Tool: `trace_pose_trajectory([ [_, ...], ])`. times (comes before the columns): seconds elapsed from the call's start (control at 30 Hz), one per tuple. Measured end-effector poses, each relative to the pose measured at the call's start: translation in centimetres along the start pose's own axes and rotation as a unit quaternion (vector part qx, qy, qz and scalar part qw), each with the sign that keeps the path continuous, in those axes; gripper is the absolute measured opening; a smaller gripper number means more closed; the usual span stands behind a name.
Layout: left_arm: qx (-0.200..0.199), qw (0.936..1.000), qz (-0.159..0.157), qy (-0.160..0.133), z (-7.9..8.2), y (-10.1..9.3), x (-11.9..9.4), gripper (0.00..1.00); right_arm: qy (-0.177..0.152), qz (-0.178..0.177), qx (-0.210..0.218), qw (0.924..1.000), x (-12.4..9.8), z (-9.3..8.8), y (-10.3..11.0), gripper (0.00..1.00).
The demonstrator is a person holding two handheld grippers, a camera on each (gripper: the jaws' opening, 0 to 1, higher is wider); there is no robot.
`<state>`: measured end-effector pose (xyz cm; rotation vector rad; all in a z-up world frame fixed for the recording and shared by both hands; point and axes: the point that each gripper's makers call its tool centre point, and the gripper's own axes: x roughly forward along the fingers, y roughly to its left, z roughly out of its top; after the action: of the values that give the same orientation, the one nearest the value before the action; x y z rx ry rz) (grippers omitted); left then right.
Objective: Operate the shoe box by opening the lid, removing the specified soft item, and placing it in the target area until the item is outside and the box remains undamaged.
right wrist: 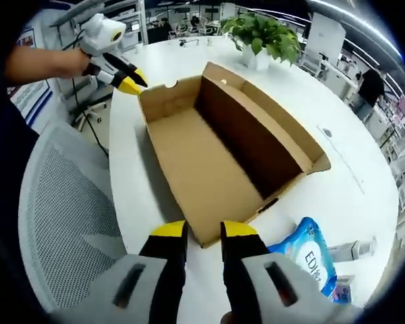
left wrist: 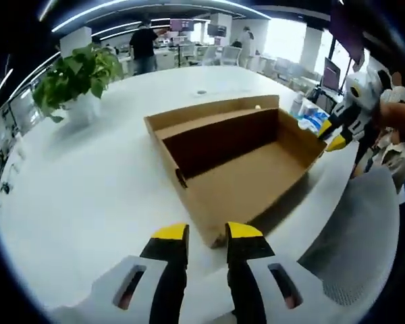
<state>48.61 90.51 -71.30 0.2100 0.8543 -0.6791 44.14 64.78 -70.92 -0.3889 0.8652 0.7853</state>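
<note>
An open office with ceiling light strips lies behind a round white table [left wrist: 88,189], on which stands a potted green plant [left wrist: 77,81]. In the middle of the table lies the cardboard shoe box [left wrist: 236,169], open and with a bare brown floor; its lid flap stands up along one long side. Beside the box, in the right gripper view, lies a blue soft packet [right wrist: 309,253], outside the box and near its corner. The left gripper [left wrist: 208,233] hovers just before one short end, jaws narrow and holding nothing. The right gripper [right wrist: 202,231] hovers at the opposite end, jaws also narrow and empty. A grey mesh chair [right wrist: 61,209] stands at the table edge.
</note>
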Motion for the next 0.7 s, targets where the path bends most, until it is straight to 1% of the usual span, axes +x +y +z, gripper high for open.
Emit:
trace_pose_trajectory([
  [0.07, -0.012, 0.9999, -0.004, 0.002, 0.0, -0.2, 0.0, 0.14, -0.007, -0.021, 0.021, 0.9996, -0.2, 0.0, -0.3, 0.18],
  [0.1, -0.018, 0.9998, -0.007, 0.009, -0.2, -0.3, 0.1, 0.12, -0.019, -0.025, 0.035, 0.9989, -0.3, 0.2, -0.2, 0.17],
  [0.13, -0.024, 0.9996, -0.009, 0.009, -0.2, -0.4, 0.1, 0.1, -0.034, -0.03, 0.046, 0.9979, -0.4, 0.5, -0.2, 0.16],
  [0.17, -0.028, 0.9995, -0.007, 0.009, -0.2, -0.2, 0.3, 0.09, -0.047, -0.034, 0.069, 0.9959, -0.6, 0.6, -0.1, 0.16],
  [0.2, -0.031, 0.9994, -0.008, 0.014, -0.3, -0.2, 0.3, 0.07, -0.056, -0.039, 0.081, 0.9944, -0.7, 0.6, -0.1, 0.15],
  [0.23, -0.04, 0.999, -0.014, 0.013, -0.2, -0.4, 0.4, 0.05, -0.065, -0.051, 0.09, 0.9925, -0.9, 0.5, -0.3, 0.14],
  [0.27, -0.043, 0.9988, -0.013, 0.016, -0.2, -0.4, 0.5, 0.05, -0.065, -0.059, 0.096, 0.9915, -1.1, 0.3, -0.4, 0.13],
  [0.3, -0.045, 0.9988, -0.011, 0.018, -0.2, -0.4, 0.5, 0.05, -0.064, -0.078, 0.103, 0.9896, -1.3, 0.0, -0.9, 0.12],
  [0.33, -0.05, 0.9985, -0.01, 0.02, -0.2, -0.3, 0.6, 0.05, -0.064, -0.085, 0.11, 0.9882, -1.4, -0.2, -1.1, 0.11],
  [0.37, -0.058, 0.998, -0.01, 0.022, -0.2, -0.3, 0.6, 0.05, -0.074, -0.092, 0.131, 0.9844, -1.5, -0.3, -1.4, 0.09],
  [0.4, -0.063, 0.9977, -0.009, 0.024, -0.3, -0.2, 0.7, 0.05, -0.074, -0.097, 0.137, 0.983, -1.5, -0.4, -1.6, 0.08],
  [0.43, -0.067, 0.9974, -0.008, 0.026, -0.2, -0.2, 0.7, 0.05, -0.071, -0.111, 0.17, 0.9766, -1.5, -0.9, -2.1, 0.08],
  [0.5, -0.078, 0.9965, -0.006, 0.029, -0.3, -0.2, 0.8, 0.05, -0.082, -0.129, 0.201, 0.9674, -1.6, -1.1, -3.0, 0.06],
  [0.53, -0.082, 0.9962, -0.003, 0.03, -0.2, -0.2, 0.8, 0.04, -0.076, -0.139, 0.213, 0.9641, -1.6, -1.5, -3.4, 0.06],
  [0.57, -0.081, 0.9963, 0.004, 0.027, -0.1, 0.0, 0.8, 0.04, -0.064, -0.148, 0.234, 0.9588, -1.5, -2.2, -3.7, 0.06],
  [0.6, -0.08, 0.9964, 0.003, 0.029, -0.1, -0.1, 0.8, 0.04, -0.063, -0.142, 0.239, 0.9585, -1.2, -2.3, -3.5, 0.05],
  [0.63, -0.079, 0.9964, 0.004, 0.028, -0.1, 0.0, 0.8, 0.04, -0.072, -0.128, 0.244, 0.9587, -0.9, -2.1, -3.2, 0.04],
  [0.67, -0.08, 0.9964, 0.004, 0.029, 0.0, 0.0, 0.9, 0.04, -0.071, -0.121, 0.247, 0.9589, -0.8, -2.1, -3.0, 0.0],
  [0.7, -0.078, 0.9966, 0.002, 0.029, 0.0, 0.0, 0.9, 0.04, -0.068, -0.115, 0.247, 0.9597, -0.6, -2.1, -2.7, 0.0],
])
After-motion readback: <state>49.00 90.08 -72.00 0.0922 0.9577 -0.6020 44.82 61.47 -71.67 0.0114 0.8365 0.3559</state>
